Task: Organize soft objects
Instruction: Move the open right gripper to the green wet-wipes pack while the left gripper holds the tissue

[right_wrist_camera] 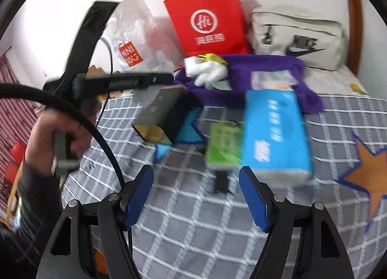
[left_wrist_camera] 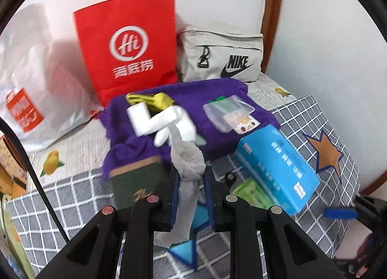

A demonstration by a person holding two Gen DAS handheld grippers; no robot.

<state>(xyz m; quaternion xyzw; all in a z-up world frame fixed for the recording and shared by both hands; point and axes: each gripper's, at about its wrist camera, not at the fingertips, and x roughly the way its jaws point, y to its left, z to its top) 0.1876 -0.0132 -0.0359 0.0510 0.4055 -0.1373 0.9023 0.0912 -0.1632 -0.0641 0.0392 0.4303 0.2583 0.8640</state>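
Both views are bright and evenly lit, with soft shadows behind the red paper bag on the white wall. Motion blur smears the blue tissue box and things near it, more so in the right wrist view. Fisheye bending curves the edges, with dark corners.

1. Bed cover: grey with a white grid, plus orange and blue stars edged in dark blue
2. Far sheet: pale, printed with yellow fruit
3. Paper bag, far left of middle: red with a white logo
4. Plastic bag, far left: translucent white, red label
5. Pouch, far right: beige with a black logo
6. Cloth: purple
7. Tissue pack: light blue, white print
8. Box: dark green, tan edge
9. Small pack: green
10. Gripper pads: blue on black arms
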